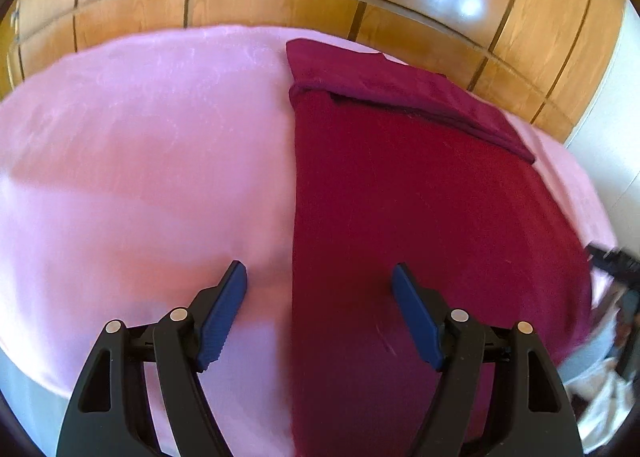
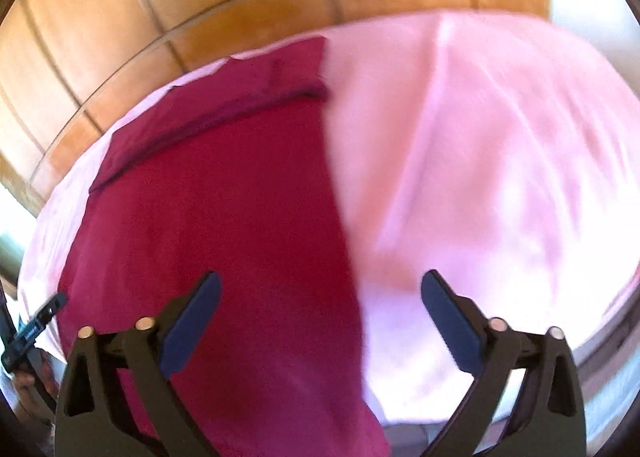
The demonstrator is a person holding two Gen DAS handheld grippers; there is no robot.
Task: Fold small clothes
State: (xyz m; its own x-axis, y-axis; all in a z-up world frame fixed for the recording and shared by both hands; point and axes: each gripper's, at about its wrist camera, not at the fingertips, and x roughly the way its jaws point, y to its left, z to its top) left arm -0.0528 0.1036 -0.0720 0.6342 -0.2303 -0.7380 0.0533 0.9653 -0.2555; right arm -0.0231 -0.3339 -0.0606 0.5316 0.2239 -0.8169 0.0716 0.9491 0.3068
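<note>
A dark red garment (image 1: 420, 197) lies flat on a pink cover (image 1: 140, 157), folded into a long strip. A darker flap is folded across its far end. My left gripper (image 1: 320, 271) hovers open over the strip's left edge near the front, one finger above the pink cover and the other above the red cloth. In the right wrist view the same garment (image 2: 220, 217) fills the left half. There my right gripper (image 2: 320, 279) stands open over the strip's right edge, its left finger above red cloth and its right finger above the pink cover (image 2: 500, 157). Nothing is held.
Brown wood-look floor tiles (image 1: 280, 5) lie beyond the far edge of the covered surface. A black part of the other hand-held tool (image 1: 612, 257) shows at the right rim, and likewise at the left rim (image 2: 36, 325). Pale cloth (image 1: 608, 397) lies below the surface's right edge.
</note>
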